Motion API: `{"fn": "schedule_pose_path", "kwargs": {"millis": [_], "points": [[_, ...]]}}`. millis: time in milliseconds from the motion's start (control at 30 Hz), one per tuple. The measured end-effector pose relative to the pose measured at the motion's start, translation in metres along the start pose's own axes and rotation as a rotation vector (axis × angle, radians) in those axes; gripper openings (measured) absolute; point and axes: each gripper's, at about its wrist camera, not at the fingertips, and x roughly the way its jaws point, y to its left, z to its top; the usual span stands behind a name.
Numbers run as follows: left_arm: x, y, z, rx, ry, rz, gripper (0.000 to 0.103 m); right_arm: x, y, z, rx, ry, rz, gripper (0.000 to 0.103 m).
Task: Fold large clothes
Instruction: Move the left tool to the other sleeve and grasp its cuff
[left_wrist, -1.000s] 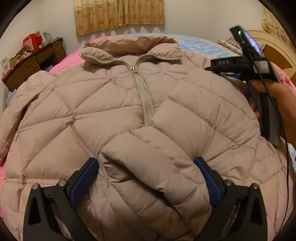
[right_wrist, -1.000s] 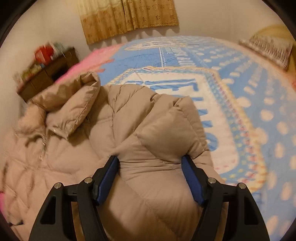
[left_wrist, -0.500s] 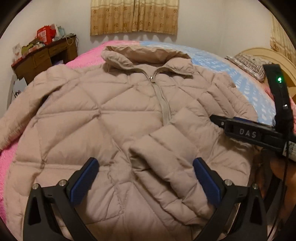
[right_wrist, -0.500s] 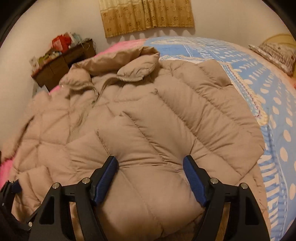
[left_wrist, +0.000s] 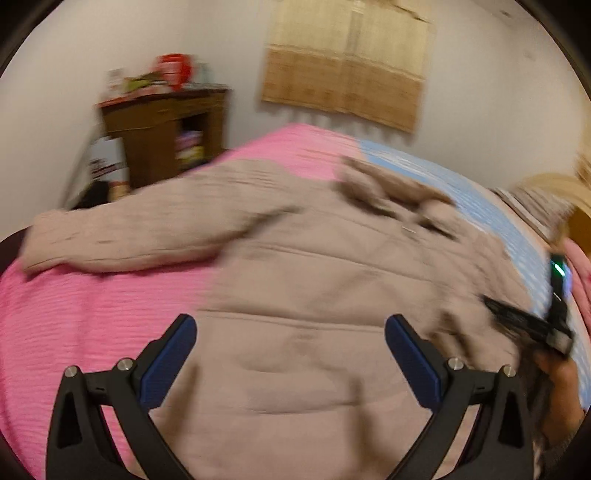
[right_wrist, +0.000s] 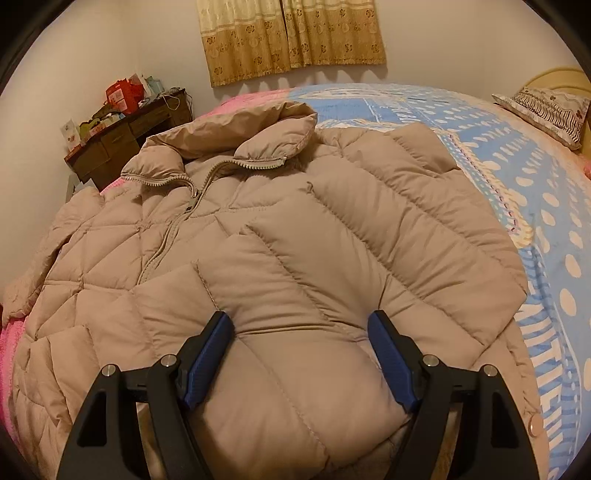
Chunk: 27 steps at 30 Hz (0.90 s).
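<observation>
A beige quilted puffer jacket (right_wrist: 280, 236) lies front-up on the bed (right_wrist: 546, 206), zipped, with its collar (right_wrist: 236, 136) toward the far wall. Its right-hand sleeve (right_wrist: 332, 288) is folded in across the chest, the cuff end lying near the camera. In the left wrist view, which is blurred, the jacket (left_wrist: 332, 295) appears again with its other sleeve (left_wrist: 140, 240) stretched out flat to the side over the pink blanket (left_wrist: 92, 314).

The right gripper (right_wrist: 301, 354) has its jaws spread wide, with the folded sleeve's puffy end sitting between the blue pads (right_wrist: 207, 362); they flank the fabric without pinching it. The left gripper (left_wrist: 290, 354) is also wide apart, above the jacket's lower body, with nothing held between its pads (left_wrist: 168, 362). At the right edge of the left wrist view, the other handheld unit (left_wrist: 532, 325) shows with a green light.

Under the jacket the bed carries the pink blanket and a blue dotted sheet (right_wrist: 480, 147). A patterned pillow (right_wrist: 550, 110) rests by the headboard. A dark wooden cabinet (right_wrist: 125, 144) with clutter on top stands against the wall, and tan curtains (right_wrist: 291, 37) hang behind.
</observation>
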Motion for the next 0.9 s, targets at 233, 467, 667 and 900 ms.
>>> {"fn": "schedule_pose_path", "kwargs": {"millis": [233, 467, 667, 900], "points": [[0.003, 0.095, 0.011, -0.156, 0.033, 0.139, 0.103, 0.006, 0.01, 0.001, -0.051, 0.024, -0.06, 0.079], [-0.005, 0.185, 0.036, -0.379, 0.032, 0.17, 0.103, 0.005, 0.01, 0.0, -0.059, 0.019, -0.071, 0.079], [0.006, 0.253, 0.034, -0.65, 0.019, 0.082, 0.103, 0.004, 0.011, -0.001, -0.06, 0.014, -0.074, 0.079], [0.028, 0.292, 0.022, -0.863, -0.021, -0.044, 0.103, 0.001, 0.013, 0.0, -0.07, 0.016, -0.082, 0.079]]}}
